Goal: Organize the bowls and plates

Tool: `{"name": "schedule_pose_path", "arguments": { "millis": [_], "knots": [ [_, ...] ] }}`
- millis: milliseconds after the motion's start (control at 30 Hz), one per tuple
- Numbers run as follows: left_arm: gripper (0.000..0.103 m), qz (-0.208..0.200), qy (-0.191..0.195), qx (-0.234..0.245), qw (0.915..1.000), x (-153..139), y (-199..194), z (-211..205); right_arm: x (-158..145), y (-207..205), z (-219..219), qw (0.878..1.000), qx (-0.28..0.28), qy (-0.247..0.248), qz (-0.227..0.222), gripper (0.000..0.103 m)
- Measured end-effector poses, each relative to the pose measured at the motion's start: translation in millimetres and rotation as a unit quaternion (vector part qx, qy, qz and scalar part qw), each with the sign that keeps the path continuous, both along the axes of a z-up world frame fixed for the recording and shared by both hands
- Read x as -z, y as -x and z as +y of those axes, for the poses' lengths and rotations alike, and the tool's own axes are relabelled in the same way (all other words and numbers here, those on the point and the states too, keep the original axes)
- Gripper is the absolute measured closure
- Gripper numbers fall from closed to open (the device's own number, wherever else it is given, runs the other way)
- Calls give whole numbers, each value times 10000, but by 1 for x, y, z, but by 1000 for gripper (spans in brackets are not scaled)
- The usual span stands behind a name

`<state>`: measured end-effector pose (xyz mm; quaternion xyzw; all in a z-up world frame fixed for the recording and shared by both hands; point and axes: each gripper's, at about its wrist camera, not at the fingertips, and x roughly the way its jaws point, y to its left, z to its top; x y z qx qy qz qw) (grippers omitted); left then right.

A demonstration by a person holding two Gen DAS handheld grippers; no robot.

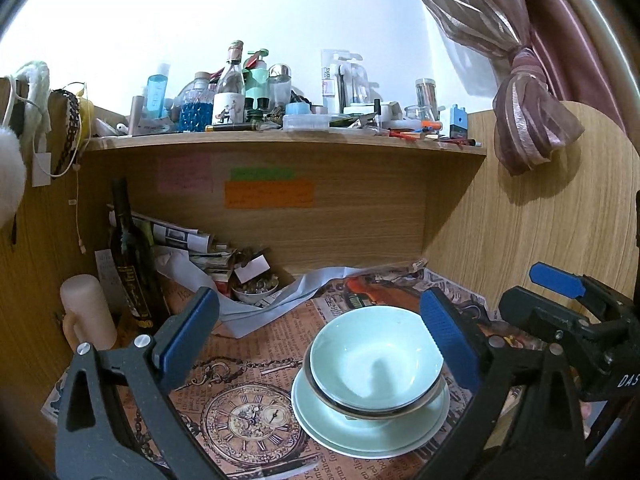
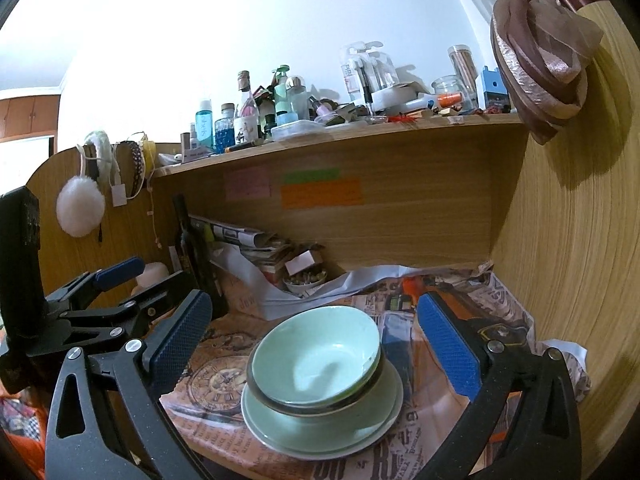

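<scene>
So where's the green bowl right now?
In both wrist views the green bowl sits low in the middle, stacked on green plates on the newspaper-covered desk, right of the printed pocket watch.

Strong fisheye bend in both views; black vignette at the corners. White wall (image 1: 240, 8) blown out, near featureless. Light from above and front: tied curtain (image 1: 528, 120) throws a soft shadow down the wood panel (image 1: 540, 220). Space under the shelf (image 1: 280, 148) dimmer. Soft shadow inside the top bowl (image 2: 316, 364). Sticky notes (image 2: 320, 192) blurred, unreadable. Centre sharp, colours slightly cool.
</scene>
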<state>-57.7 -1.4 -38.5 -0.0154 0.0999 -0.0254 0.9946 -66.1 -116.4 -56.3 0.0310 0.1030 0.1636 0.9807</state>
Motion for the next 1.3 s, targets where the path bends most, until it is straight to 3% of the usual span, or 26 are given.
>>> {"name": "schedule_pose_path", "arguments": {
  "millis": [1300],
  "knots": [
    [1, 40, -7, 148, 9999, 3, -4, 3, -2, 2, 3, 10000, -18, -3, -20, 0]
  ]
}}
